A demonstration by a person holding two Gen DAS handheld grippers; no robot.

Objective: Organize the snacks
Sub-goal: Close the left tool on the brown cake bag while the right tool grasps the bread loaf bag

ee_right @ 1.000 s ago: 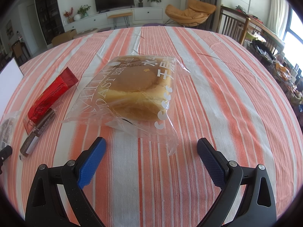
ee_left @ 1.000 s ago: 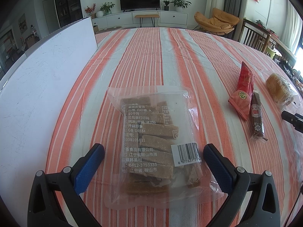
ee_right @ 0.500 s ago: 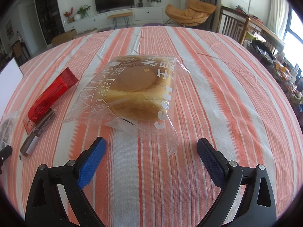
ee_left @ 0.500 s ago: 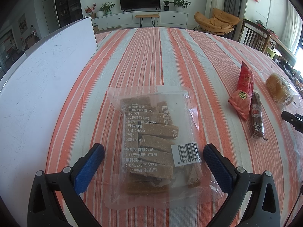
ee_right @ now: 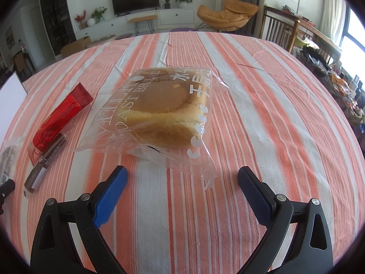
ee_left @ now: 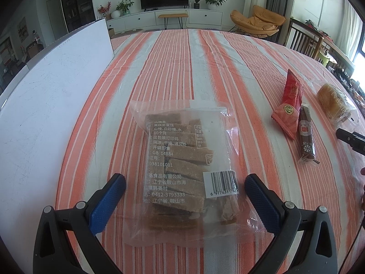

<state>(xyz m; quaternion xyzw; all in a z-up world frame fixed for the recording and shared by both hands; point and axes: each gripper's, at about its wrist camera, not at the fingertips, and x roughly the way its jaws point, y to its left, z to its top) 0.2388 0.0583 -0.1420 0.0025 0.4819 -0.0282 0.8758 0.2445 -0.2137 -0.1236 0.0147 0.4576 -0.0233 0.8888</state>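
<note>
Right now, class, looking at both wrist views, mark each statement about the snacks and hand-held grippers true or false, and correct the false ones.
1. The left hand-held gripper is open, its fingers on either side of the clear bag of brown fruit bars. True.
2. The right hand-held gripper is shut on the bagged toast bread. False: it is open, and the bread lies ahead of its fingertips.
3. The red snack packet lies beside a dark brown stick-shaped snack. True.
4. The snacks lie on a plain blue tablecloth. False: the striped tablecloth is orange and white.
</note>
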